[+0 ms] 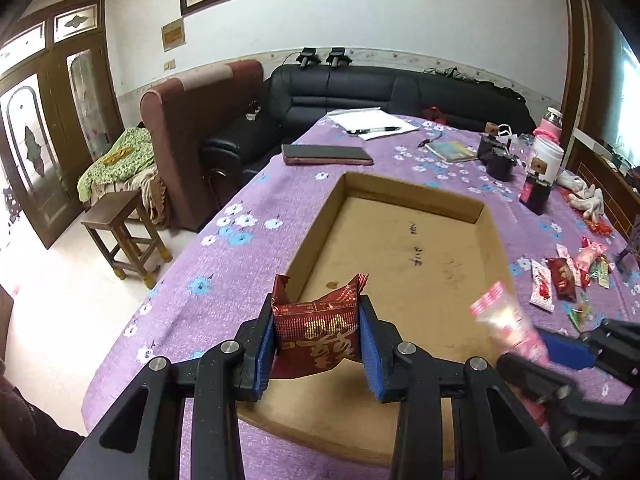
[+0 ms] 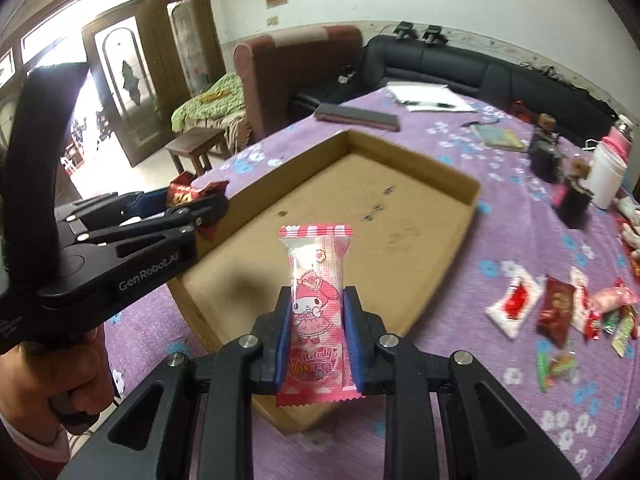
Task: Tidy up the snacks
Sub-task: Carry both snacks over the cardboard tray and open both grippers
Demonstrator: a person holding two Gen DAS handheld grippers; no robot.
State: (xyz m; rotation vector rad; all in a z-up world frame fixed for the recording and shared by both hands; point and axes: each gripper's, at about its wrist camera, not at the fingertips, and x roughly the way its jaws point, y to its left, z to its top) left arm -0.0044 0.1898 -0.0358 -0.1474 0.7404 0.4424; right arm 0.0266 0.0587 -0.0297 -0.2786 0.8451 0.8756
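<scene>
My left gripper is shut on a dark red snack packet and holds it over the near left edge of an empty cardboard tray. It also shows in the right wrist view at the tray's left rim. My right gripper is shut on a pink My Melody snack packet above the tray's near end; it appears blurred in the left wrist view. Several loose snack packets lie on the purple cloth right of the tray.
The table has a purple flowered cloth. At its far end lie a dark flat case, papers with a pen, a booklet, dark small objects, a white cup and a bottle. A wooden stool and sofas stand left.
</scene>
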